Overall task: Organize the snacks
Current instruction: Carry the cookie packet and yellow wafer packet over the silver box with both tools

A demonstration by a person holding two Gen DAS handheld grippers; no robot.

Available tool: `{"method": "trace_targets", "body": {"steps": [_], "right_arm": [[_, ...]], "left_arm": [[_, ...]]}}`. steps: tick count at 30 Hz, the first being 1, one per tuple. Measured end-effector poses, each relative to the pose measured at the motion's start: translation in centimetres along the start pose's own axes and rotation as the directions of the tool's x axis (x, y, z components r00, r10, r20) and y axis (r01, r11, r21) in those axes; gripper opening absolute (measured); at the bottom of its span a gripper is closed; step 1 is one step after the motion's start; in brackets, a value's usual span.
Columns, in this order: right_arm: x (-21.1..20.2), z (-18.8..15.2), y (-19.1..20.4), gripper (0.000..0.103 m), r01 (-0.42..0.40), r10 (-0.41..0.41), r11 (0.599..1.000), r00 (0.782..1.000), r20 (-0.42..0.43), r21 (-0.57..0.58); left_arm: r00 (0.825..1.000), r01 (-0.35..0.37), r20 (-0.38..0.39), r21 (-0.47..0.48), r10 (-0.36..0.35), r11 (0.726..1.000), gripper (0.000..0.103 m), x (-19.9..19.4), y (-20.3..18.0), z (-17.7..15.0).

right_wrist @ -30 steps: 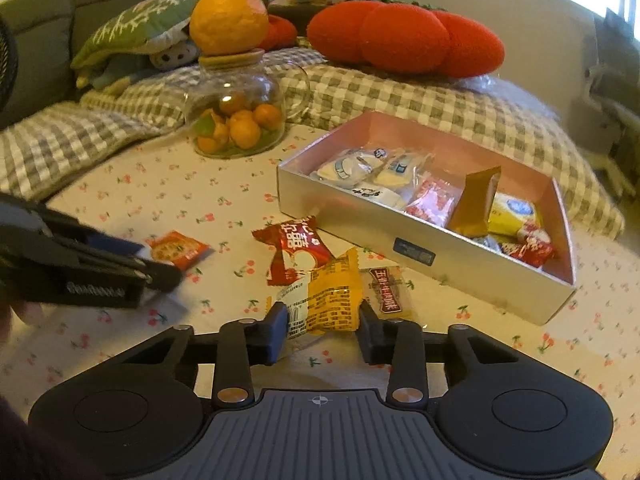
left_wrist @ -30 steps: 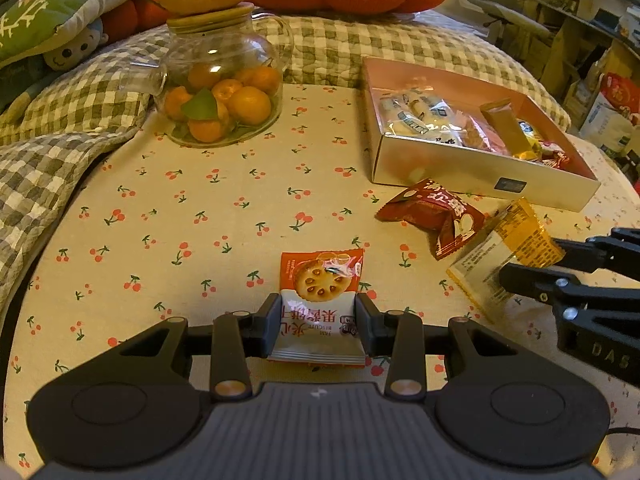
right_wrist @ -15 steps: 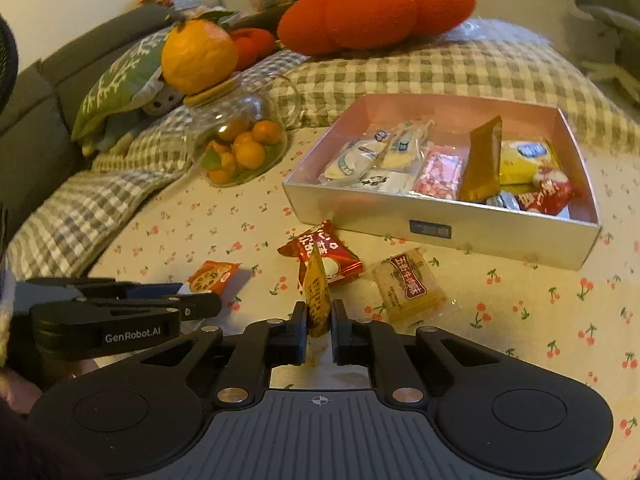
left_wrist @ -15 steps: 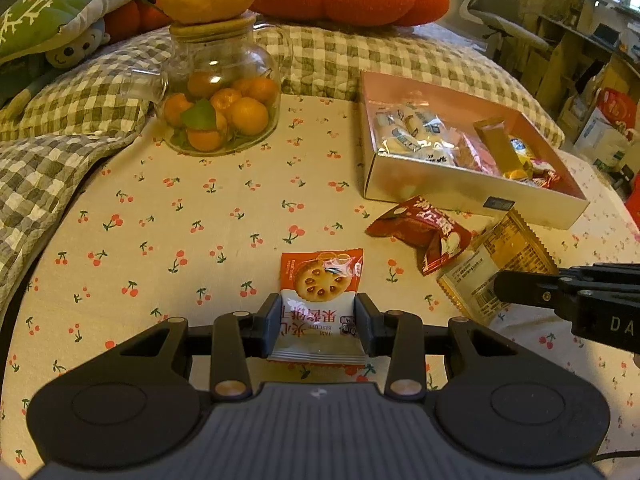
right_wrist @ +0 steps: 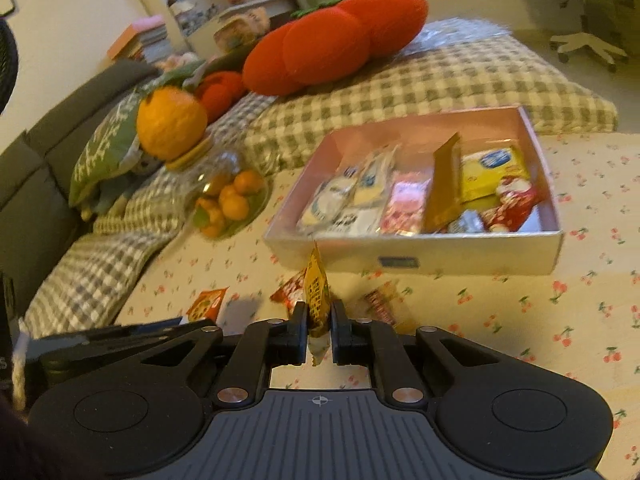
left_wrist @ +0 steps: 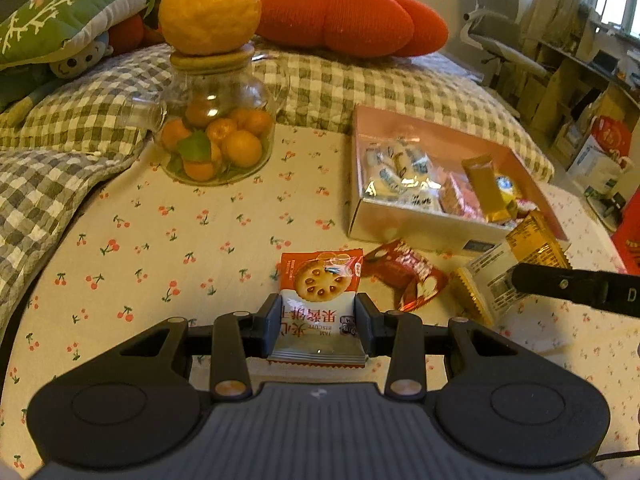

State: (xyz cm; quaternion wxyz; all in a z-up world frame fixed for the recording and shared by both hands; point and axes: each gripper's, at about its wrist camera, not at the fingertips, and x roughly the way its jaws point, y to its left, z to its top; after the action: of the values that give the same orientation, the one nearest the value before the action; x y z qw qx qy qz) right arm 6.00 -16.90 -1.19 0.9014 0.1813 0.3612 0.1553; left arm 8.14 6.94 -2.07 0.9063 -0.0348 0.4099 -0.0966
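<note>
A: Where is the yellow snack packet (right_wrist: 316, 292)?

B: It stands on edge, pinched in the closed right gripper (right_wrist: 319, 334) above the cherry-print cloth (left_wrist: 168, 248). The pink box (right_wrist: 416, 254) of snacks lies toward one o'clock from it.

A: And the biscuit packet (left_wrist: 318, 304)?

B: The left gripper (left_wrist: 318, 330) has it by its sides, jaws narrowed against it, low over the cloth.

A: What lies around them?

B: A red wrapper (left_wrist: 404, 276) at two o'clock of the biscuit packet, near the box front. The glass jar (left_wrist: 216, 136) of oranges stands at eleven o'clock, well apart.
</note>
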Motion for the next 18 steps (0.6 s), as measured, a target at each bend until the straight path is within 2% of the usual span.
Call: {"method": "trace_targets", "body": {"steps": [9, 18], "right_arm": [[-2.4, 2.5, -3.3, 0.010, 0.028, -0.038, 0.995, 0.994, 0.099, 0.101], [-4.0, 4.5, -7.5, 0.010, 0.065, -0.107, 0.973, 0.978, 0.182, 0.221]], "left_arm": [[0.999, 0.015, 0.032, -0.031, -0.014, 0.999, 0.036, 0.0, -1.2, 1.4], [0.997, 0.048, 0.067, -0.049, -0.044, 0.998, 0.036, 0.8, -4.1, 3.0]]}}
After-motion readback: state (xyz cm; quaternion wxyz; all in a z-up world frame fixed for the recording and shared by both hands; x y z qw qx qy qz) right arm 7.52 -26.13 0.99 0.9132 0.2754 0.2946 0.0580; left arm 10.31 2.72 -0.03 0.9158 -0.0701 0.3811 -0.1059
